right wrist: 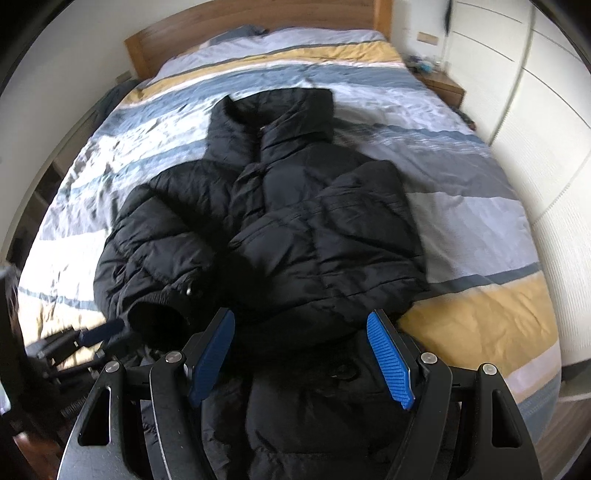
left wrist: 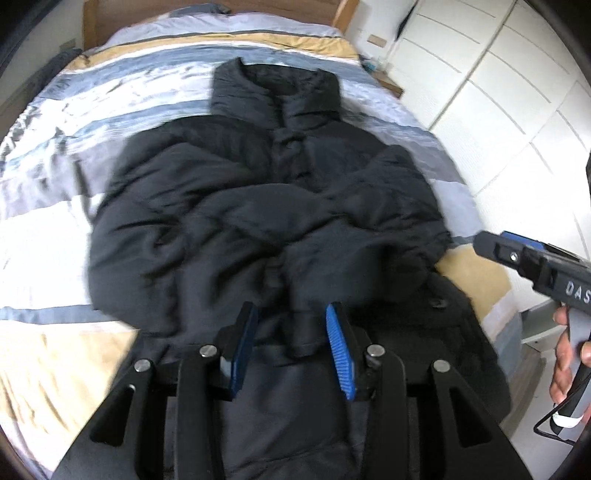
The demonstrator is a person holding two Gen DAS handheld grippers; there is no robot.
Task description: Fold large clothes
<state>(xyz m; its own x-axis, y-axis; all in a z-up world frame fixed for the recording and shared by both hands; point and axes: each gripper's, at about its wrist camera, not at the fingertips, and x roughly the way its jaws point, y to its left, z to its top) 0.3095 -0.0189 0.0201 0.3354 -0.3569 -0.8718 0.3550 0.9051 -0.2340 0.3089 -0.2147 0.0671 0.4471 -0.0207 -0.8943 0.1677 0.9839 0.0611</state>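
A black puffer jacket (left wrist: 258,206) lies front up on the striped bed cover (left wrist: 55,221), collar toward the headboard, both sleeves folded in across its chest. My left gripper (left wrist: 291,317) hovers over the lower middle of the jacket. Its blue pads stand apart, and a sleeve cuff (left wrist: 304,328) lies under the gap without touching either pad. My right gripper (right wrist: 301,325) is open wide above the jacket (right wrist: 295,229) near its lower right side, with nothing gripped. From the left wrist view the right gripper (left wrist: 491,243) comes in from the right edge, held by a hand (left wrist: 565,354).
The bed cover (right wrist: 480,221) spreads wide on both sides of the jacket. A wooden headboard (right wrist: 258,22) closes the far end. A nightstand (right wrist: 443,85) and white wardrobe doors (left wrist: 517,92) stand to the right. My left gripper (right wrist: 107,328) shows blurred at the lower left.
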